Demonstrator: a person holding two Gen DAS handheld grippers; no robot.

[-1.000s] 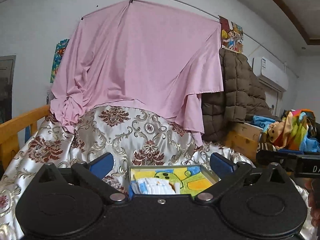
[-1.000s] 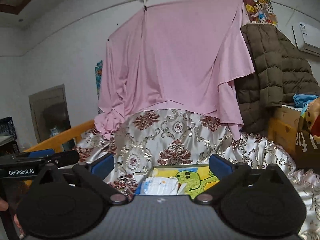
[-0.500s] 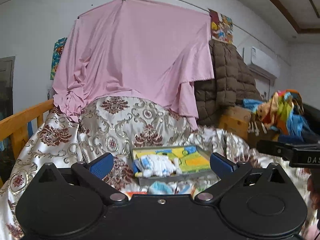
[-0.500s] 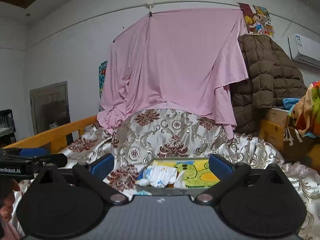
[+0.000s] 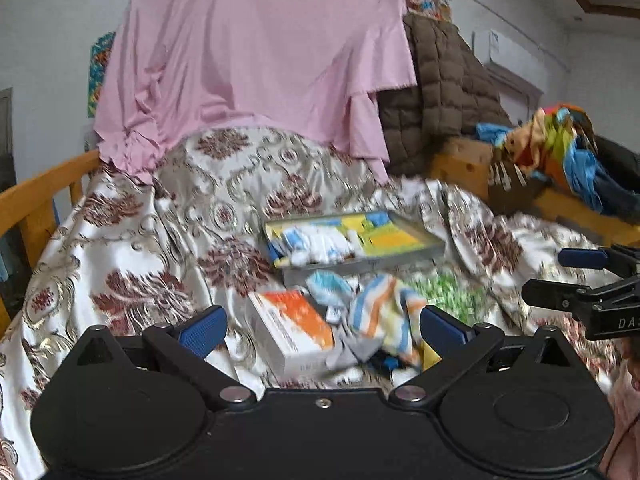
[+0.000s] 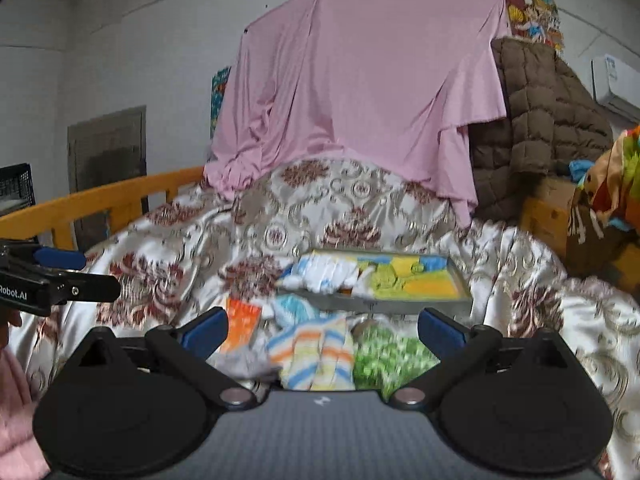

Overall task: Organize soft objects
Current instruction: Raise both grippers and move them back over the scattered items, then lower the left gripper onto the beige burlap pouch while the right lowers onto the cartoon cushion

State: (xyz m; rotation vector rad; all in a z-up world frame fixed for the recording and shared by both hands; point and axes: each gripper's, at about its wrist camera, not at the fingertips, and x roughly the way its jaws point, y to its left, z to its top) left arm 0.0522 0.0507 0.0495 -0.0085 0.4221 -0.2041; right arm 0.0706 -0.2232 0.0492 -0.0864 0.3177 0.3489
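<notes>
Both views blurred. Left gripper (image 5: pixel 320 330) spread wide, nothing between the pads; right gripper (image 6: pixel 322 326) likewise wide and empty. Grey tray (image 5: pixel 372 266) on the patterned bedspread (image 5: pixel 132 248), landmark for what follows. Inside tray: white-and-blue cloth (image 5: pixel 316 244) at its left end, over a yellow picture lining. In front of tray: loose socks, namely a striped sock (image 6: pixel 312 354), a light-blue one (image 6: pixel 292 308) just behind it, a green patterned piece (image 6: pixel 384 352) to the right. Orange-and-white box (image 5: pixel 290 330) front-left of tray, beside the socks. Pink sheet (image 6: pixel 360 92) hanging behind tray.
</notes>
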